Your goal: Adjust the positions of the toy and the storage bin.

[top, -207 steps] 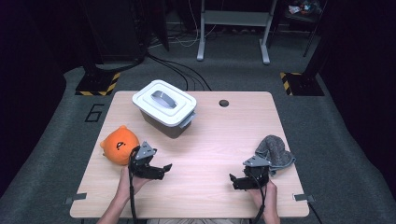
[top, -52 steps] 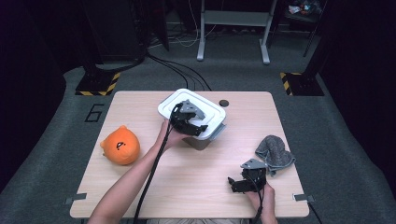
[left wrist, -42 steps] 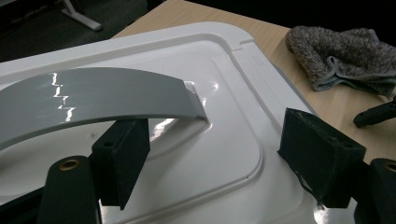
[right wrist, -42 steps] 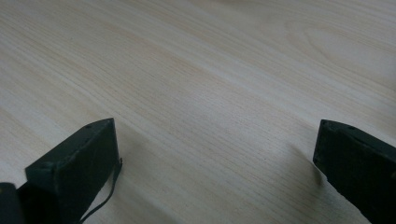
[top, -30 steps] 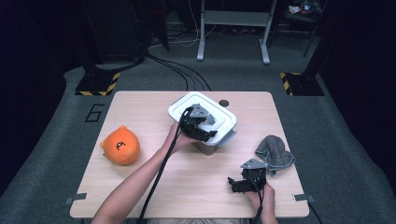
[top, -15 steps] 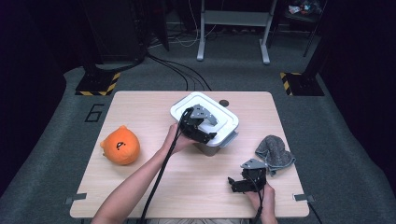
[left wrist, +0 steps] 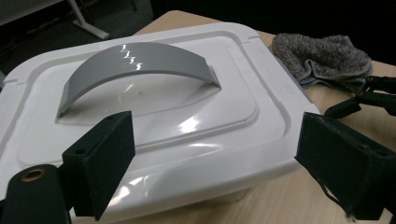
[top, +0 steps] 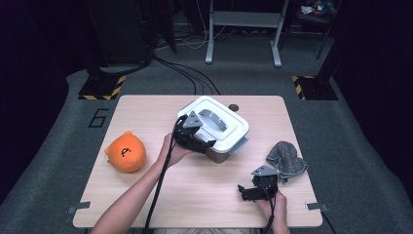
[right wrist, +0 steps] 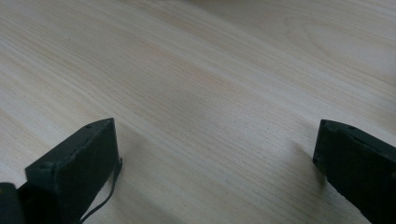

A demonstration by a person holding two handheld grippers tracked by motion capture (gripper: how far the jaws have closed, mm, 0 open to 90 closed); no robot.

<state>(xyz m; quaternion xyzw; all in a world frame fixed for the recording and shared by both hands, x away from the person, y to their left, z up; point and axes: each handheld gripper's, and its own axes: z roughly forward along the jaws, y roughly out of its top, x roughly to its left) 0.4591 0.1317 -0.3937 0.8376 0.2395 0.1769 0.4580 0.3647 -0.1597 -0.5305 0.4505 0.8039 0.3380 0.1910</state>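
Observation:
A white lidded box [top: 220, 127] with a grey arched handle [top: 213, 118] stands at the table's middle back. My left gripper [top: 204, 142] hovers at the box's near left side. Its jaws have just been opening and stand open, with no pad pressing on anything. In the left gripper view the lid [left wrist: 196, 116] and handle [left wrist: 140, 65] lie just ahead of that gripper [left wrist: 217, 154]. My right gripper [top: 245, 191] rests open near the table's front right. In the right gripper view it [right wrist: 217, 140] has bare wood between its jaws.
An orange plush toy [top: 125, 152] sits at the left of the wooden table [top: 204, 200]. A grey cloth [top: 287, 161] lies bunched at the right, just behind the right gripper; it is also in the left gripper view [left wrist: 322, 58]. A small dark disc [top: 234, 107] sits behind the box.
The box has shifted right from the back left towards the middle. The left gripper's jaws have widened and it has drawn slightly back from the lid. The right gripper has stayed put.

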